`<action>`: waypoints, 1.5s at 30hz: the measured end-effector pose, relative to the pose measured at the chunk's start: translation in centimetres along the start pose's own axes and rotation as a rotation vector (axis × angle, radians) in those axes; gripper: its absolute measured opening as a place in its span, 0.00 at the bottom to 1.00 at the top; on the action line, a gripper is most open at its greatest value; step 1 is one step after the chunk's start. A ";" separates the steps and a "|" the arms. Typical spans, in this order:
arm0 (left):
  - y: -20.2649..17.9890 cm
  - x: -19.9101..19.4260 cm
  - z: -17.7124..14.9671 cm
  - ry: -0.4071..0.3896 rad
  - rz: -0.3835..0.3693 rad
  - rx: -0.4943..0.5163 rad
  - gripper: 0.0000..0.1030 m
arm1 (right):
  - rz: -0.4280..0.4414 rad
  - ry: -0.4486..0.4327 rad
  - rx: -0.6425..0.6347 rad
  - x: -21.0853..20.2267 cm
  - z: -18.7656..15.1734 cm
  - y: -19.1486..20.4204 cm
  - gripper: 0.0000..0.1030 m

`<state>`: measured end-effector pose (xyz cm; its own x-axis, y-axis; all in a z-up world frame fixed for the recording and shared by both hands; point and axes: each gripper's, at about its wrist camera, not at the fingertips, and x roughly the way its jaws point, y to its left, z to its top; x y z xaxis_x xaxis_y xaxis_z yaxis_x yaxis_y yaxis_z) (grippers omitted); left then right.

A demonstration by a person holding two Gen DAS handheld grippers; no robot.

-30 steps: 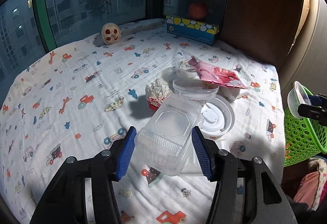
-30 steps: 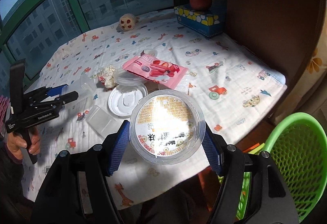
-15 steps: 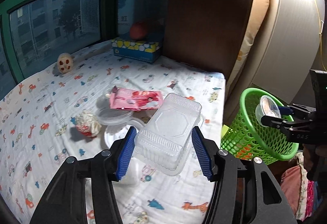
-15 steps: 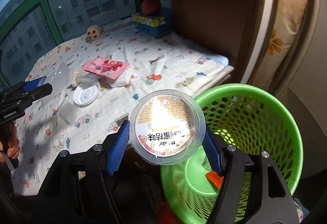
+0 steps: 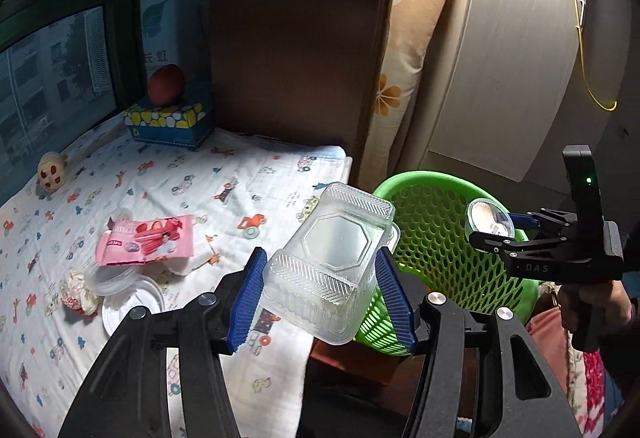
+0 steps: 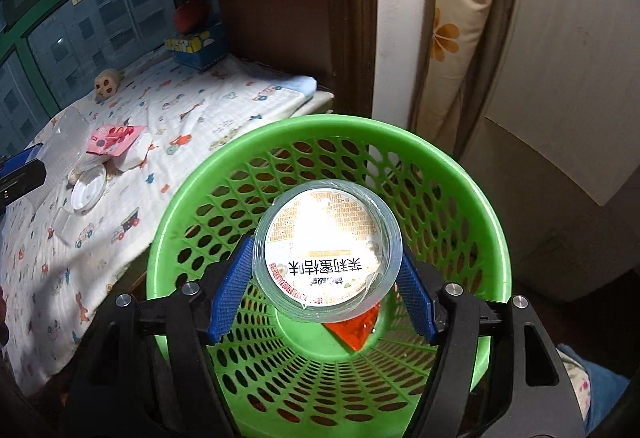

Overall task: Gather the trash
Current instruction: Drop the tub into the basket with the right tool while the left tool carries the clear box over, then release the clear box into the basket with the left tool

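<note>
My left gripper (image 5: 320, 253) is shut on a clear plastic box (image 5: 332, 262), which it holds tilted over the bed's edge, just left of the green mesh basket (image 5: 432, 238). In the right wrist view my right gripper (image 6: 327, 252) hangs over the basket's mouth (image 6: 192, 222). A round clear cup with a printed lid (image 6: 328, 238) sits between its blue pads. The jaws are opening, and the pads still touch the cup's rim. The left wrist view shows that cup (image 5: 490, 220) over the basket's far rim. An orange-red scrap (image 6: 356, 330) lies in the basket.
On the patterned bed sheet (image 5: 240, 174) lie a pink wrapper (image 5: 146, 240), a white lid (image 5: 132, 304) and a crumpled wrapper (image 5: 78, 290). A tissue box (image 5: 170, 122) with an apple stands at the back. A brown panel and a curtain rise behind the basket.
Both grippers swung right from over the bed to the basket. The cup now hangs above the basket's opening. The right jaws stand slightly wider.
</note>
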<state>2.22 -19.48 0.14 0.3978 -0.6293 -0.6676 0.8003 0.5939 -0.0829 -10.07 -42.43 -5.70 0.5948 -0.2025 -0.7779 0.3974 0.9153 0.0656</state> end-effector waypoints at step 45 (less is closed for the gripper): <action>-5.5 4.7 -1.2 0.107 -0.033 0.035 0.68 | 0.100 -0.103 0.063 -4.2 0.6 -0.8 0.83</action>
<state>-0.84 -25.09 -3.48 0.3222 -0.5902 -0.7402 0.8281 0.5545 -0.0817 -12.43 -42.49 -2.10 0.7006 -0.1490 -0.6978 0.3736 0.9098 0.1808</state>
